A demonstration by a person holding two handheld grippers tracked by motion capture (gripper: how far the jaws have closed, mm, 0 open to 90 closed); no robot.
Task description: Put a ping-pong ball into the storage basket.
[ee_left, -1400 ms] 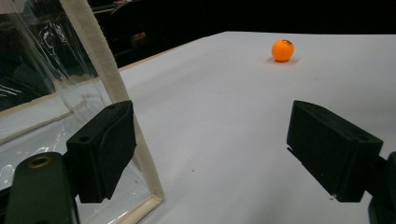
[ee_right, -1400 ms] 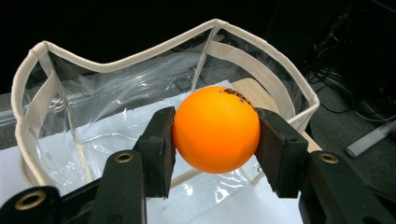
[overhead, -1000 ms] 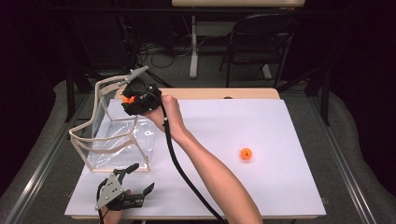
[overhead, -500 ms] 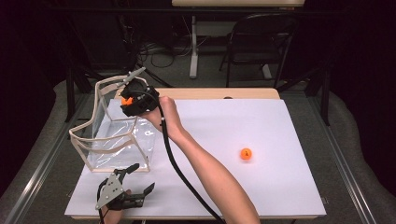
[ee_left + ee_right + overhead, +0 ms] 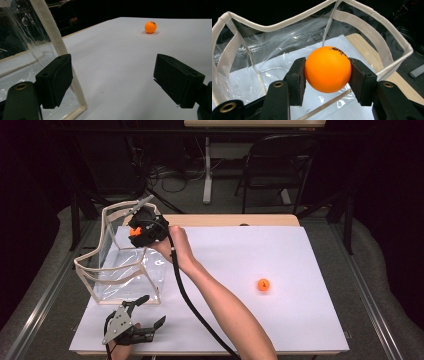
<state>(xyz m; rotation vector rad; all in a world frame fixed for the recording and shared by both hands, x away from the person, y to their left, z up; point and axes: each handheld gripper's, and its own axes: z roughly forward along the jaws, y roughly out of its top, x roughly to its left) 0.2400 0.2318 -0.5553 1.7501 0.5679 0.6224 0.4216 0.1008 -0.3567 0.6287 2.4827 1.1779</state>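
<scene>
My left gripper [image 5: 150, 329] rests low on the table with its jaws wide apart. My right gripper [image 5: 327, 72] squeezes an orange ball [image 5: 327, 69] and has crept a bit further over the clear bag [image 5: 122, 270], so I can drop it in. Another ball [image 5: 263, 284] waits on the white table [image 5: 300, 320].

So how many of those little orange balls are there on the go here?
2. One orange ball is clamped in the right gripper over the open clear bag. The other ball lies loose on the white table, right of the arm. More could hide behind the hand.
</scene>
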